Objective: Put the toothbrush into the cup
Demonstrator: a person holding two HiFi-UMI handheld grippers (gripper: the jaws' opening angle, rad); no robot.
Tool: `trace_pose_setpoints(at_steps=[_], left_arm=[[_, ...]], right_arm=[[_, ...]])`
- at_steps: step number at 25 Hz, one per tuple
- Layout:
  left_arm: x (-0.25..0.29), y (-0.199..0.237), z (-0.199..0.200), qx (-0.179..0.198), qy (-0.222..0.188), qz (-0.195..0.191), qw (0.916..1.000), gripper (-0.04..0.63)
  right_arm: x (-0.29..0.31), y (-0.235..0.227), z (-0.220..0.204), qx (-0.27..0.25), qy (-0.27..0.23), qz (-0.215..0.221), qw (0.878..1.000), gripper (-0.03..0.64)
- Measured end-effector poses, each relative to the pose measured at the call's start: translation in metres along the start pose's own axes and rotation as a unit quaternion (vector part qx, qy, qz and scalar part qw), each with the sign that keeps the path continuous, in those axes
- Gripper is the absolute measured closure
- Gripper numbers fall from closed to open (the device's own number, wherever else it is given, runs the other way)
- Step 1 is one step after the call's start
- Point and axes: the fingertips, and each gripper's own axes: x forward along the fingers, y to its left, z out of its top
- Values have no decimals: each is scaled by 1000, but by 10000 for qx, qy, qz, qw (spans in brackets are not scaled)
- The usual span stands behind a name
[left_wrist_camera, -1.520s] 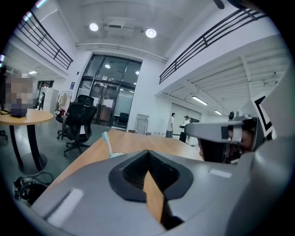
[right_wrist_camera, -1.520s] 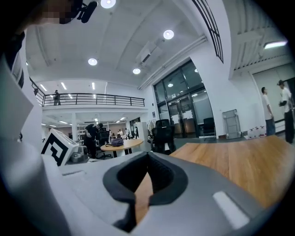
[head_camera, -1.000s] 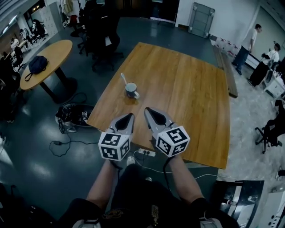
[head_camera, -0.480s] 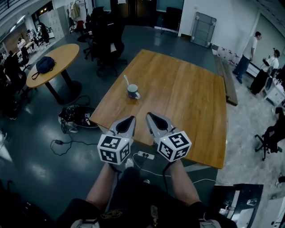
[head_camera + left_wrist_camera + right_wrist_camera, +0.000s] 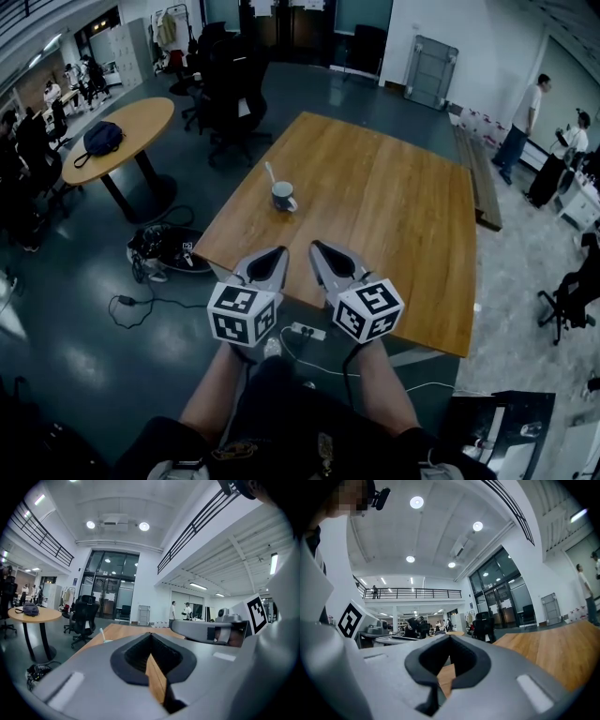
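Toothbrush [image 5: 270, 172] is seen leaning in cup [image 5: 281, 196] on table [image 5: 394, 216], left side. L gripper [image 5: 275, 253] & R gripper [image 5: 321, 249] are held side by side at near edge, well apart from cup, jaws fully closed, nothing gripped.

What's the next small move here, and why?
Probably just park both grippers; I see nothing left to grasp. The toothbrush already stands in the cup on the table. The left gripper and right gripper are shut and empty at the near edge, well short of the cup.
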Motion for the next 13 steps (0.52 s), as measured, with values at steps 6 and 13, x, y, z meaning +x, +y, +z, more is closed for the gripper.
trace_pose_setpoints(at_steps=[6, 13], left_arm=[[1, -6, 5, 32, -23, -58, 10000, 588], [-2, -4, 6, 21, -26, -71, 10000, 588]], right_arm=[[-3, 0, 5, -44, -20, 3, 10000, 614], [-2, 3, 7, -72, -15, -6, 10000, 614]])
